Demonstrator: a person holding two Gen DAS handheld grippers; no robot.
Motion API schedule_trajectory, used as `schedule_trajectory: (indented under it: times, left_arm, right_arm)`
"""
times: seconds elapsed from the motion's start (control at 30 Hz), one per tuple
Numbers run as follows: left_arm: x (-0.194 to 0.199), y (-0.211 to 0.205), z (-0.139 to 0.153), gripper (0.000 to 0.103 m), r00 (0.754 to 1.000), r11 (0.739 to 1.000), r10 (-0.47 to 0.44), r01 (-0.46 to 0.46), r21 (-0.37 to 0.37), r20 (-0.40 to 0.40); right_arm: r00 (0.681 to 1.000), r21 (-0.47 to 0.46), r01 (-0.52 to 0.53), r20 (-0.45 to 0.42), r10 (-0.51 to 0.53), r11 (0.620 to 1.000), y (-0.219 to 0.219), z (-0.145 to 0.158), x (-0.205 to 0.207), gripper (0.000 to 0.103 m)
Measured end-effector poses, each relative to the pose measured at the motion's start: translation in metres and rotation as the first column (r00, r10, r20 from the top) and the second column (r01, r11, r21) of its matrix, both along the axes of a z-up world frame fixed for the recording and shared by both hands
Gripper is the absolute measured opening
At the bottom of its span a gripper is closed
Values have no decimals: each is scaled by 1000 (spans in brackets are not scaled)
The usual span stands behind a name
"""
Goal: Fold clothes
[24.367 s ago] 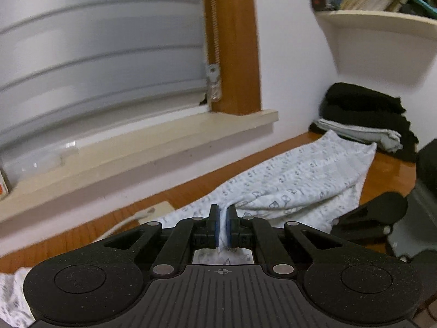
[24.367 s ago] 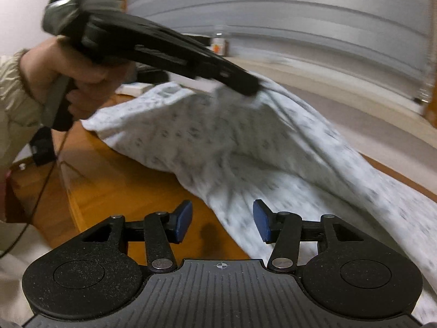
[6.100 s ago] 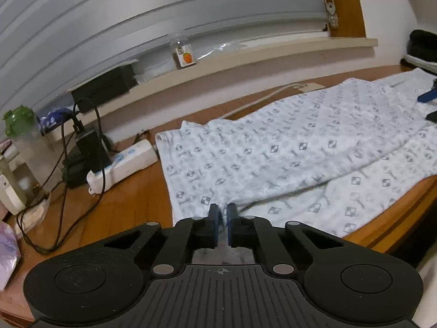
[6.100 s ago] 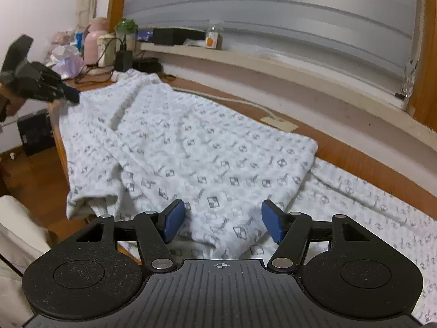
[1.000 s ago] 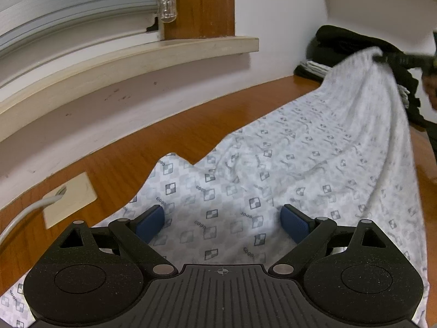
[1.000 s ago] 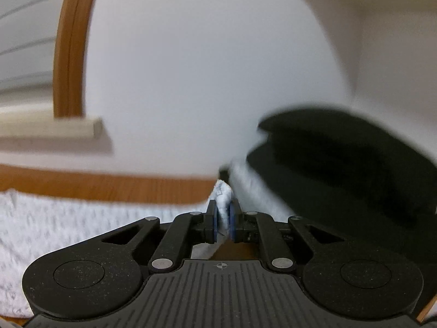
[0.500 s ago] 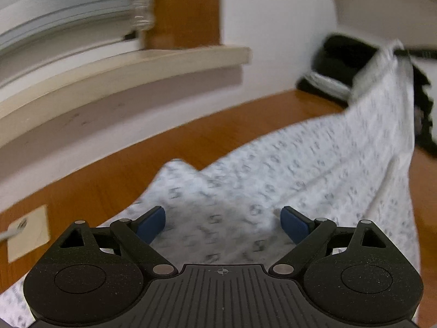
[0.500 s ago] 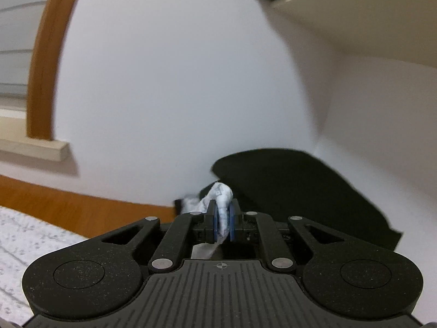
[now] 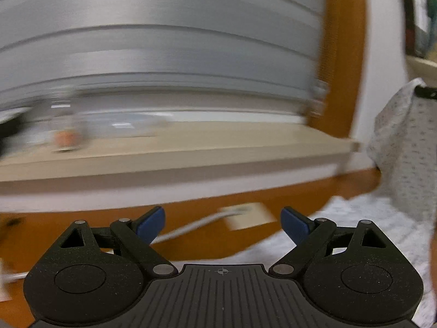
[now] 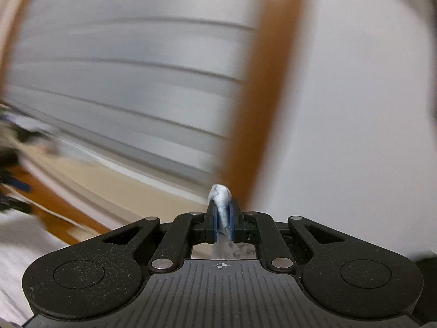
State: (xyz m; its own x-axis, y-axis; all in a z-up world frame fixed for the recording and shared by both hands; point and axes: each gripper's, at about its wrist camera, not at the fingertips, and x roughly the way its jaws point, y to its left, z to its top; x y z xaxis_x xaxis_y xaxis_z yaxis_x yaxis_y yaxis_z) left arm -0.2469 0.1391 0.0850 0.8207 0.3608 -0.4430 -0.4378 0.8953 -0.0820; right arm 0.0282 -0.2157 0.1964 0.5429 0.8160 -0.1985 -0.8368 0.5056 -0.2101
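The white patterned garment (image 9: 404, 147) hangs lifted at the right of the left wrist view, its lower part trailing on the wooden table (image 9: 207, 246). My left gripper (image 9: 222, 222) is open and empty above the table, left of the cloth. My right gripper (image 10: 223, 218) is shut on a bunched end of the garment (image 10: 220, 194), which pokes up between the blue pads, raised in front of the window. Both views are blurred by motion.
A window sill (image 9: 177, 147) with a small bottle (image 9: 64, 136) runs behind the table under grey blinds (image 9: 164, 54). A white cable and plug plate (image 9: 245, 216) lie on the table. A wooden window frame (image 10: 262, 82) and white wall stand ahead.
Both grippers have swung to the left, now facing the window. The right gripper has carried the held cloth end up and leftward. The left gripper stays open.
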Motion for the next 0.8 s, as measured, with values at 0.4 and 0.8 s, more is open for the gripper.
schedule_trajectory:
  times: [0.4, 0.8]
  left_arm:
    - [-93, 52, -15, 93, 993, 991, 108, -112, -77, -54]
    - [-49, 40, -46, 79, 995, 975, -34, 13, -221, -90]
  right_arm:
    - [739, -155, -656, -335, 585, 739, 225, -110, -205, 10]
    - [735, -215, -663, -369, 569, 717, 250, -177, -220, 12]
